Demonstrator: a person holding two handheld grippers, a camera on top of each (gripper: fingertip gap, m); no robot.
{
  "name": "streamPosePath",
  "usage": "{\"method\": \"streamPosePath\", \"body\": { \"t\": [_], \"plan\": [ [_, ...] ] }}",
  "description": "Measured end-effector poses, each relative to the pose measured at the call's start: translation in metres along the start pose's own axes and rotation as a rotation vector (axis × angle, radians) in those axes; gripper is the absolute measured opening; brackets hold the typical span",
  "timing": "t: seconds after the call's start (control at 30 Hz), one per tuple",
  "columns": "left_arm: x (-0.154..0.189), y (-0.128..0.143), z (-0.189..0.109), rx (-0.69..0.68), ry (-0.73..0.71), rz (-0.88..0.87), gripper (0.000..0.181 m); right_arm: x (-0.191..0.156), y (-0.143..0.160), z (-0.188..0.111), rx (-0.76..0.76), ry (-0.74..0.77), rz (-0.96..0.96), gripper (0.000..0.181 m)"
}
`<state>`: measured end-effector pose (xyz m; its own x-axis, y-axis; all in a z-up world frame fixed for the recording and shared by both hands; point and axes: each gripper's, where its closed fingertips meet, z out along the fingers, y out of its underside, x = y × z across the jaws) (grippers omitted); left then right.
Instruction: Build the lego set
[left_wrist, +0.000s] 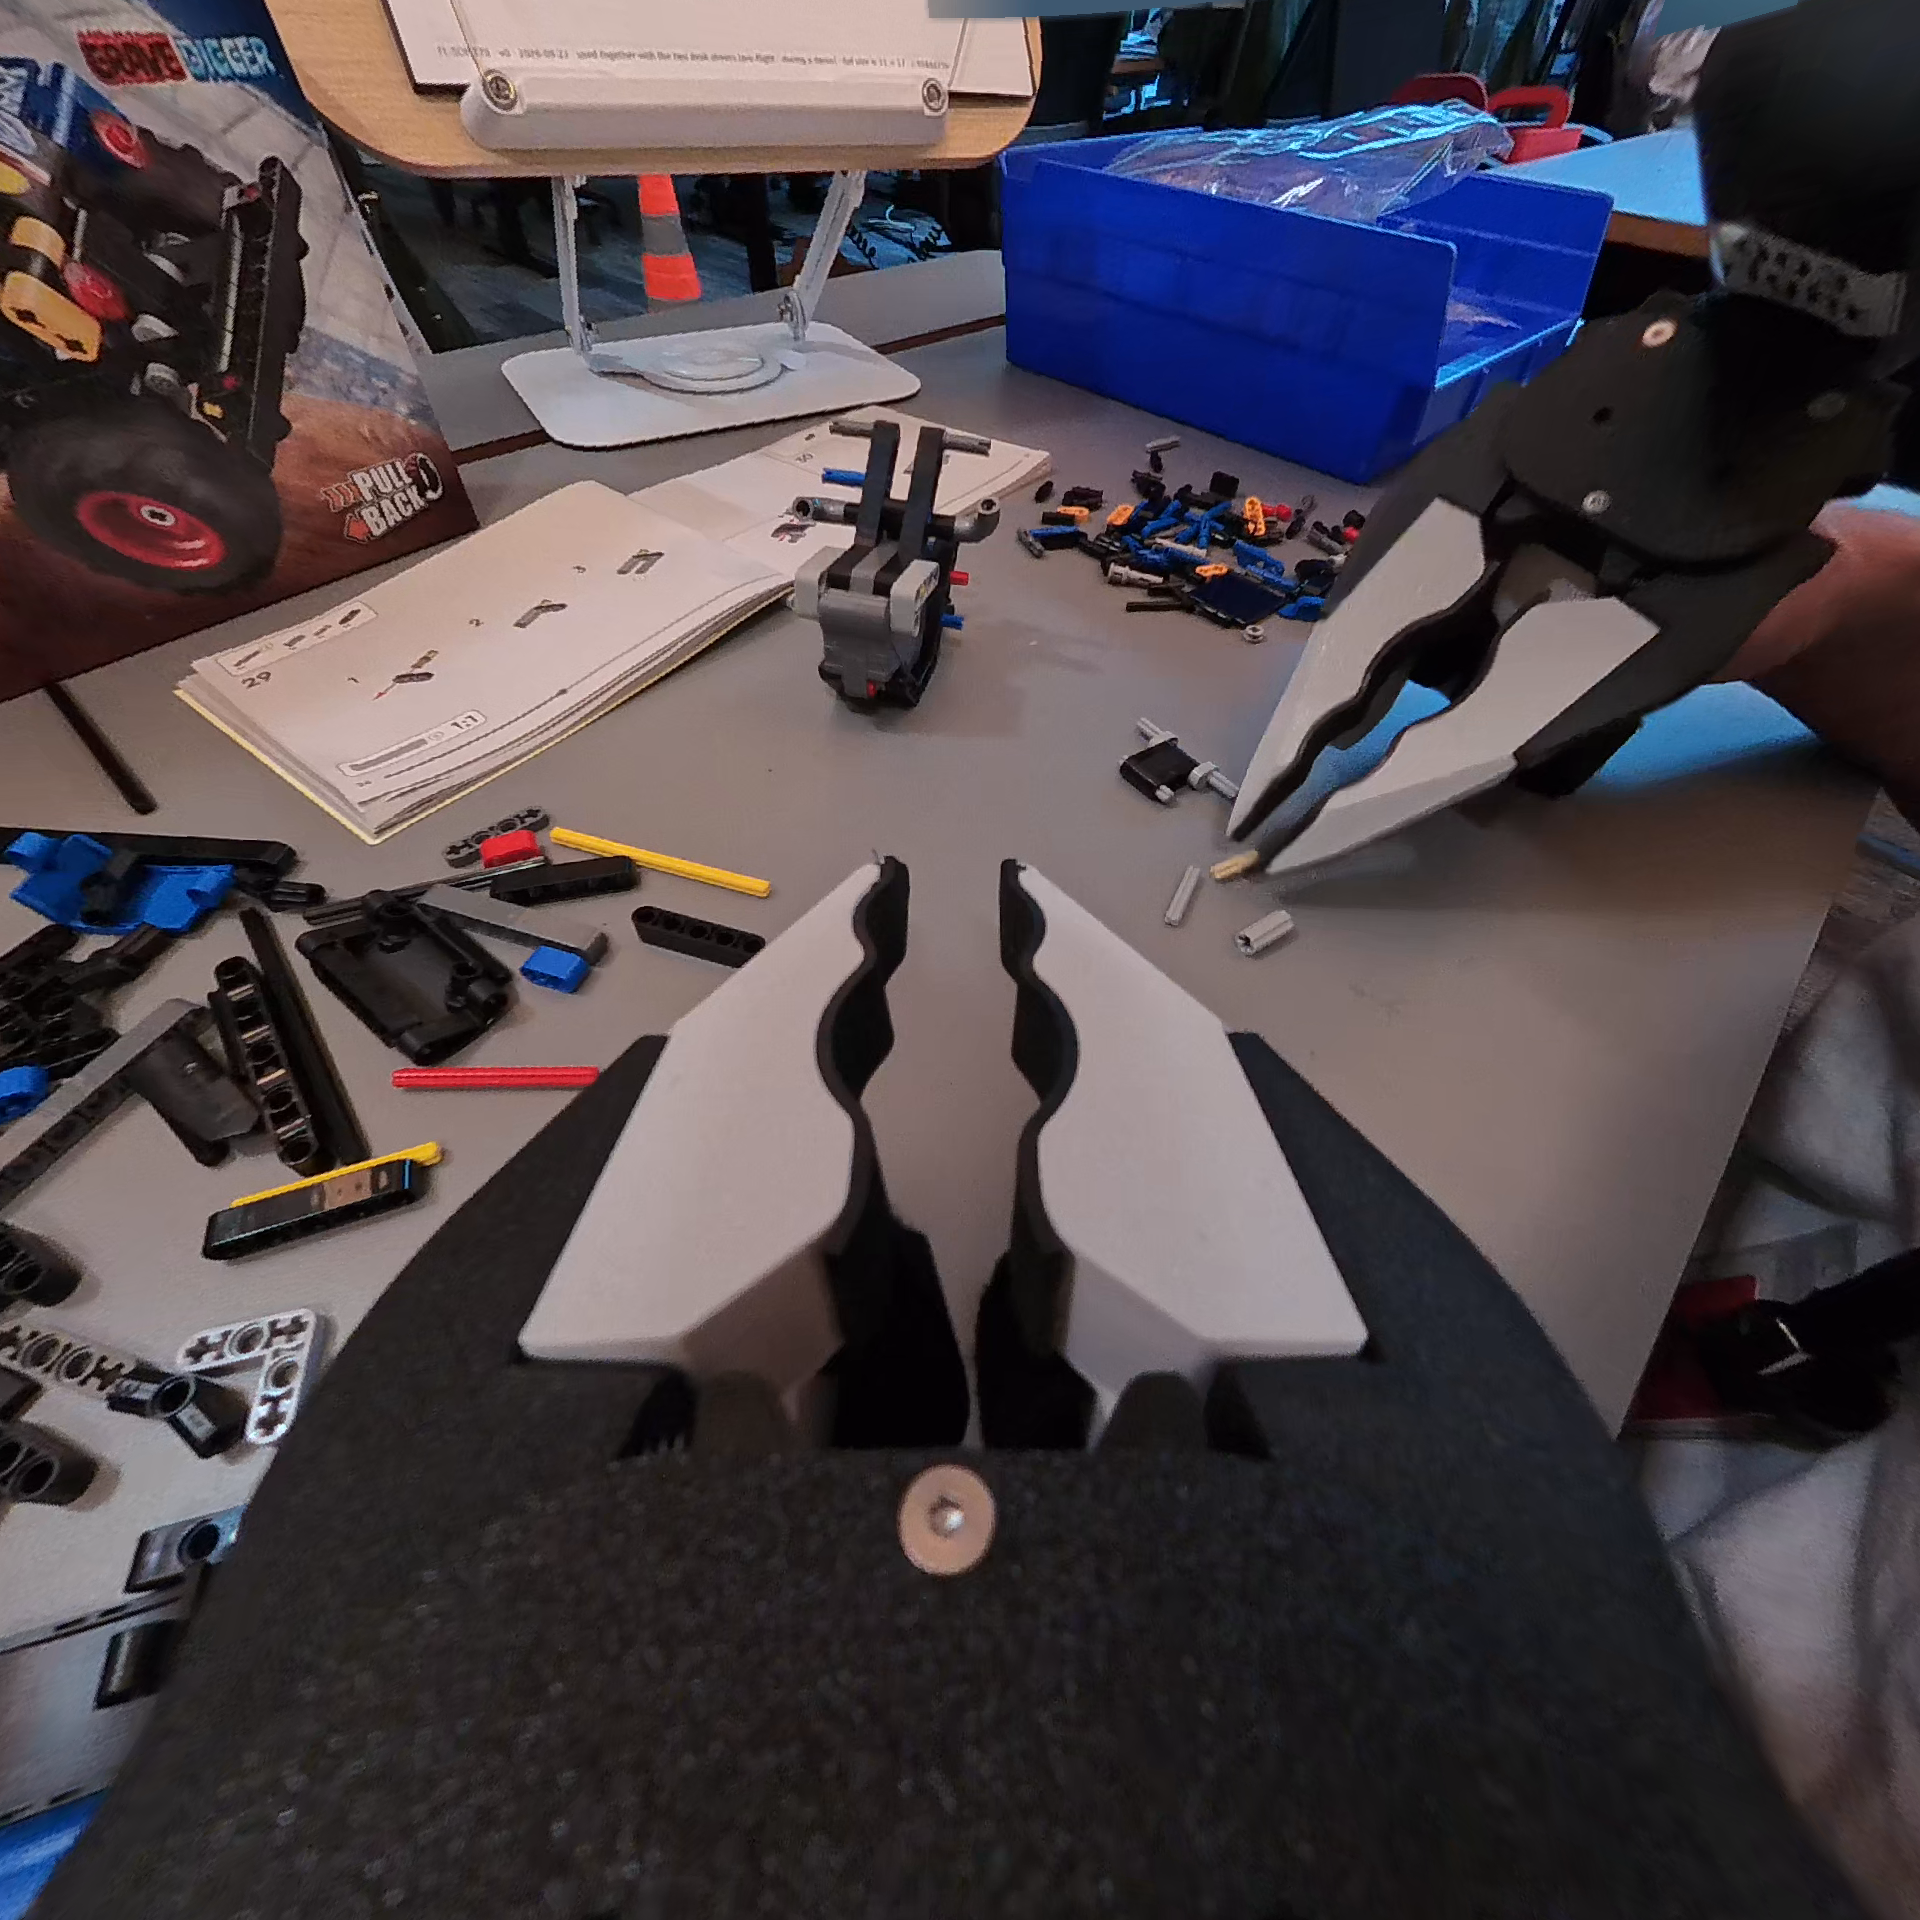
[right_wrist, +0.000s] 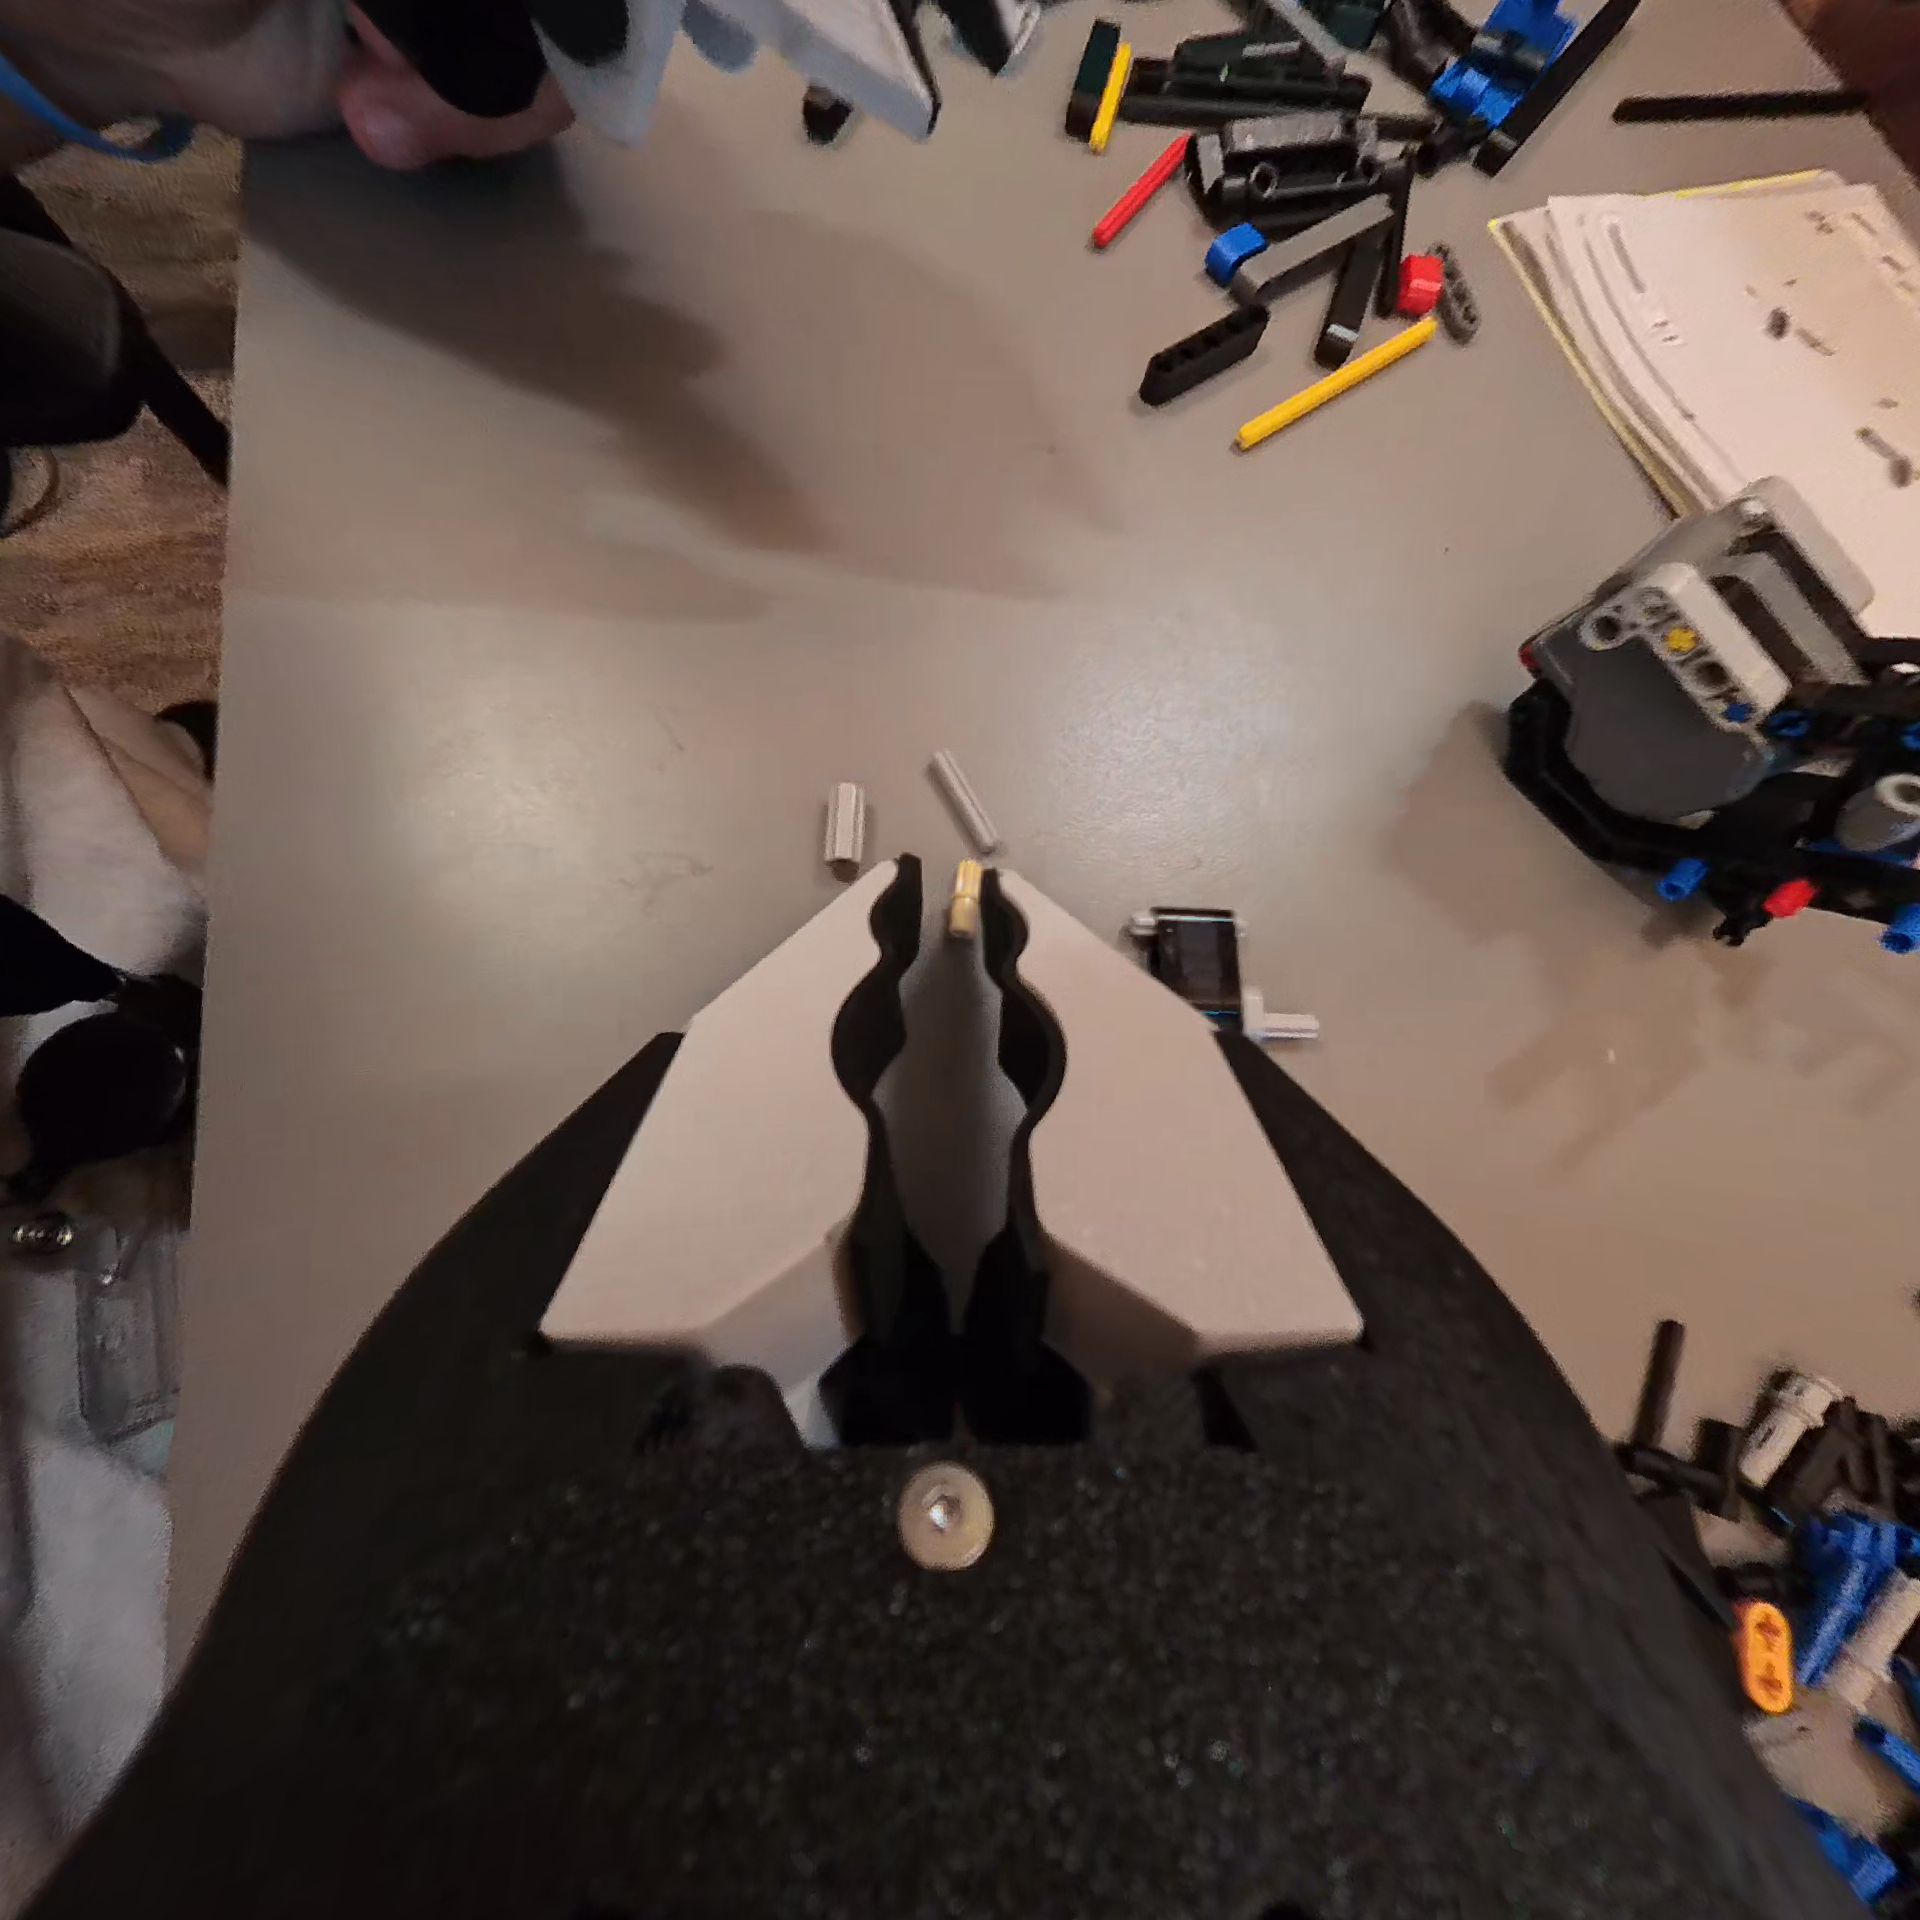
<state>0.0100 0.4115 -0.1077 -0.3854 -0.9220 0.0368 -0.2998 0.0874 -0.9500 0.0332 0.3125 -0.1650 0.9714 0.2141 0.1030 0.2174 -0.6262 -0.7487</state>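
Closest to the lens, the left gripper (left_wrist: 954, 868) hangs over the grey table (left_wrist: 1039, 748) with its jaws apart and nothing between them. Off to its left sprawl loose black beams (left_wrist: 275, 1049), a red axle (left_wrist: 495, 1077), a yellow axle (left_wrist: 660, 860) and a blue piece (left_wrist: 109, 878), with the set's box (left_wrist: 177, 343) standing behind. Moving right, the open instruction booklet (left_wrist: 499, 644) lies flat, and the half-built grey and black model (left_wrist: 883, 582) stands upright just beside it, with a heap of small parts (left_wrist: 1195, 551) and a blue bin (left_wrist: 1278, 301) further on. Now the right gripper (right_wrist: 951, 883): tips down at the table, jaws narrowed around a tan pin (right_wrist: 964, 902), which touches the right finger only, so not clamped yet. 2 grey pieces (right_wrist: 904, 821) lie just ahead of it.
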Motion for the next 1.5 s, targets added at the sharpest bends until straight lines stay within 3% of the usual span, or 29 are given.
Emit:
{"method": "streamPosePath", "body": {
  "t": [0.27, 0.43, 0.67, 0.8, 0.93, 1.1, 1.27, 1.5],
  "plan": [
    [0.002, -0.001, -0.001, 0.013, 0.000, 0.015, 0.015, 0.033, -0.013, -0.032, 0.204, 0.110, 0.136, 0.011],
    [0.001, -0.002, -0.002, 0.018, -0.002, 0.018, 0.015, 0.047, -0.003, -0.057, 0.247, 0.202, 0.194, 0.012],
    [0.001, 0.001, 0.001, -0.007, -0.012, 0.021, 0.015, 0.091, 0.039, -0.108, 0.200, 0.435, 0.269, 0.011],
    [0.001, 0.002, 0.003, -0.022, -0.018, 0.031, 0.015, 0.128, 0.061, -0.128, 0.092, 0.544, 0.300, 0.011],
    [0.001, 0.002, 0.002, -0.019, -0.021, 0.037, 0.015, 0.155, 0.078, -0.115, -0.082, 0.476, 0.263, 0.018],
    [0.001, 0.001, 0.001, -0.009, -0.019, 0.038, 0.015, 0.186, 0.079, -0.090, -0.138, 0.392, 0.245, 0.016],
    [0.001, 0.000, 0.001, -0.006, -0.011, 0.028, 0.015, 0.194, 0.082, -0.063, -0.168, 0.309, 0.267, 0.015],
    [0.001, -0.003, -0.003, 0.023, 0.014, -0.003, 0.015, 0.194, 0.083, -0.051, -0.188, 0.283, 0.249, 0.010]
  ]
}}
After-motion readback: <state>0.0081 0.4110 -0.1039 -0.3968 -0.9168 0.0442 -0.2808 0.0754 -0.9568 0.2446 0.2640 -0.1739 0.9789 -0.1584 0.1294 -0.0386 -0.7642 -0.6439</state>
